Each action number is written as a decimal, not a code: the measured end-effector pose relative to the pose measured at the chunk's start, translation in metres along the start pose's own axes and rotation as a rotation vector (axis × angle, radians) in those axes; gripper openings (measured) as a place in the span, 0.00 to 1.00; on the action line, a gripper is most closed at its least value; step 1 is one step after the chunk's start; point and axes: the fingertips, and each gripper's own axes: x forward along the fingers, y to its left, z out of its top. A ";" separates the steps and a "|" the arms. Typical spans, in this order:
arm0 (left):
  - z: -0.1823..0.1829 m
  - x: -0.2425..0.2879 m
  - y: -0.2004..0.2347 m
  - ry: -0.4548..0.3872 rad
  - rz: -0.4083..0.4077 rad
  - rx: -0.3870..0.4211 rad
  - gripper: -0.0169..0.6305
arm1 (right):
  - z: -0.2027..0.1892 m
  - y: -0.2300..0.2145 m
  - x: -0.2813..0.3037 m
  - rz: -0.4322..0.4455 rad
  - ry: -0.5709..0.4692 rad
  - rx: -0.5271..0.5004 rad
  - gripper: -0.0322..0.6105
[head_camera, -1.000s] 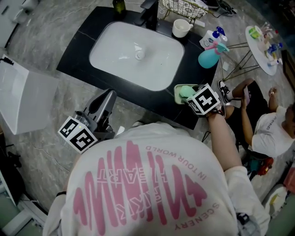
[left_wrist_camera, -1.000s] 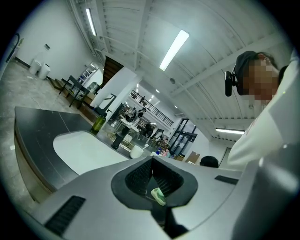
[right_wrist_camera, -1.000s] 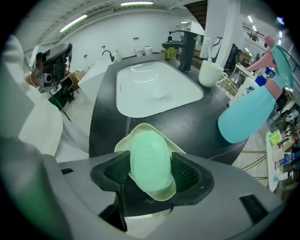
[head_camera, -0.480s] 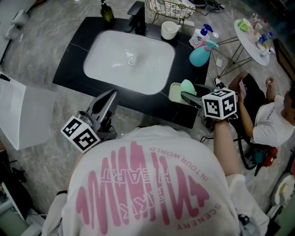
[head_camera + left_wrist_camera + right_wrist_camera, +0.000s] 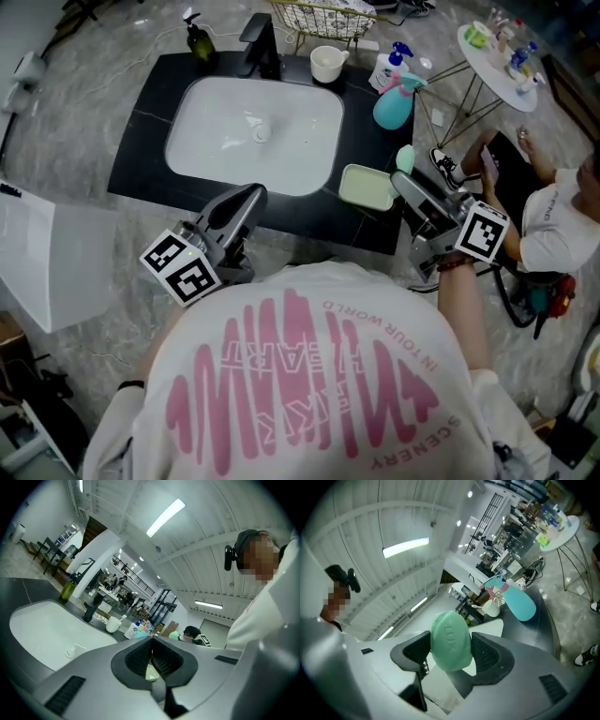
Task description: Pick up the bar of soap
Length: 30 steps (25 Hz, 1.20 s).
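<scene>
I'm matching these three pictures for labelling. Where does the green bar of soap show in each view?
Head view: the bar of soap is right of the sink, held by the right gripper.
Left gripper view: a small green blob just right of centre is probably it.
Right gripper view: at the centre, clamped between the fingers.
Shared landmark: the white mug.

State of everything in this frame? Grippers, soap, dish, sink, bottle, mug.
left gripper: shut, nothing held.
right gripper: shut on the soap.
bar of soap: held, off the dish.
soap dish: empty.
sink: empty, no water running.
spray bottle: upright.
mug: upright.
</scene>
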 end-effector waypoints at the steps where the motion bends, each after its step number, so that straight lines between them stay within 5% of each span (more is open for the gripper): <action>1: -0.001 0.002 -0.001 0.009 -0.011 -0.001 0.04 | 0.005 0.004 -0.005 0.016 -0.038 0.007 0.49; 12: 0.005 0.017 0.000 0.041 -0.087 0.005 0.04 | 0.007 0.021 -0.061 0.055 -0.320 0.068 0.49; 30: 0.005 0.026 -0.021 0.044 -0.165 0.018 0.04 | -0.018 0.036 -0.083 0.027 -0.385 0.049 0.49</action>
